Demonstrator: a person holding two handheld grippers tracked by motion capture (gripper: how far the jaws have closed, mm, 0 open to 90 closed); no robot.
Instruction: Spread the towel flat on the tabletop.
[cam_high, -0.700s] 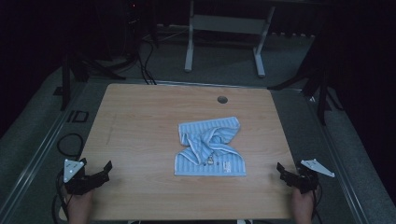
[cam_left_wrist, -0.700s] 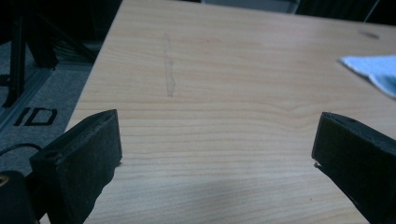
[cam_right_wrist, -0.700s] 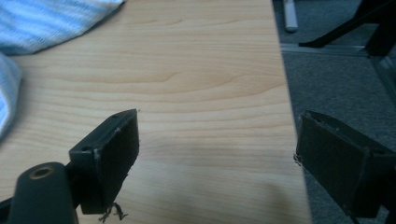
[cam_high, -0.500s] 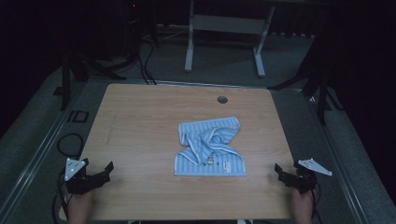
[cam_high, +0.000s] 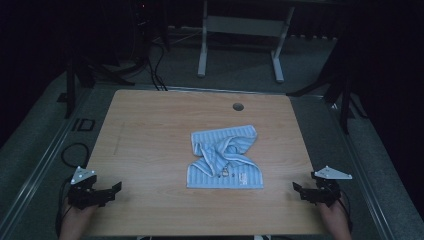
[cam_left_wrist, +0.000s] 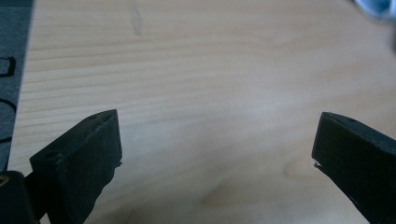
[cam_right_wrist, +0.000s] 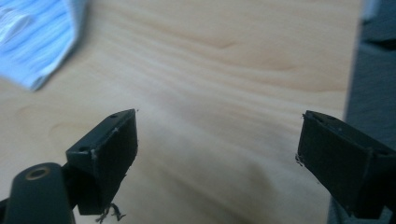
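Crumpled blue striped cloth (cam_high: 225, 159) at mid-table (cam_high: 150, 130), untouched. Left gripper (cam_high: 111, 189) and right gripper (cam_high: 299, 190) flanking cloth, well apart from it, jaws wide, empty. Nothing apparently begun.

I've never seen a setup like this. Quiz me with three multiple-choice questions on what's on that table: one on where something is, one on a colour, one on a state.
1. Where does the cloth lie on the table?
A. Far left corner
B. Near the middle
C. Hanging off the near edge

2. What colour is the cloth?
A. Light blue with white stripes
B. Red
C. Plain black

3. How is the left gripper?
A. Shut on the cloth
B. Shut on nothing
C. Open

Answers: 1 B, bare wood surrounds it on every side. 2 A, the high view shows pale blue striping. 3 C, the left gripper view shows its fingers wide apart over bare wood.
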